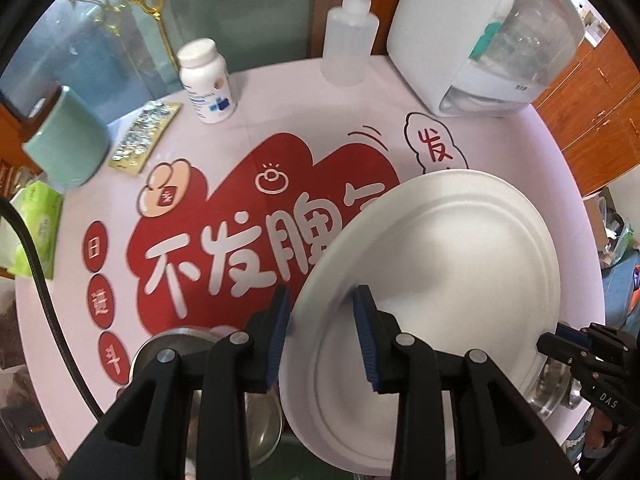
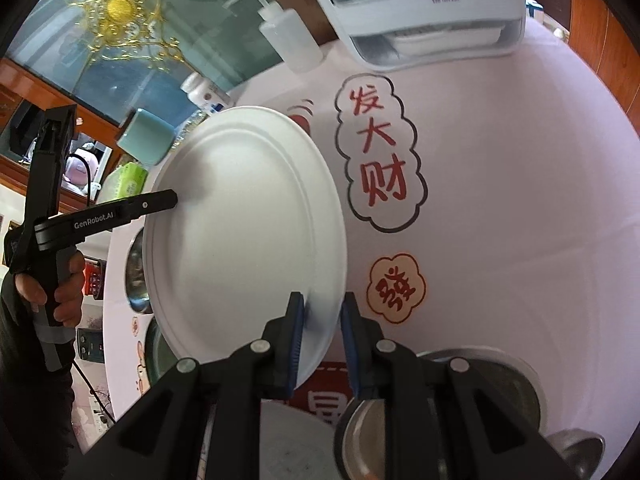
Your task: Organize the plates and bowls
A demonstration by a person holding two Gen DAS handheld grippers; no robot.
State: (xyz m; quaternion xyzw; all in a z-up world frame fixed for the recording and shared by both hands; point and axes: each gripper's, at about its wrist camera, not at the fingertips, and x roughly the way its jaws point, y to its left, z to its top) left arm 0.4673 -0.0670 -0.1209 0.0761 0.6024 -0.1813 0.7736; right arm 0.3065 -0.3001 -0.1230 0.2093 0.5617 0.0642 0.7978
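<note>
A white paper plate (image 1: 436,264) is held tilted above the table between both grippers; it also shows in the right wrist view (image 2: 244,216). My left gripper (image 1: 322,334) has its jaws around the plate's left rim with a gap between the pads. My right gripper (image 2: 322,340) has its jaws around the plate's right rim, also with a gap. Metal bowls sit under my left gripper (image 1: 176,344), at the plate's right edge (image 1: 556,392), and under my right gripper (image 2: 472,396).
The round table (image 2: 520,200) has a pink cover with red lettering. At the back stand a white appliance (image 1: 472,36), a squeeze bottle (image 1: 348,36), a pill bottle (image 1: 208,80), a green cup (image 1: 68,140), a blister pack (image 1: 144,136) and green tissues (image 1: 36,228).
</note>
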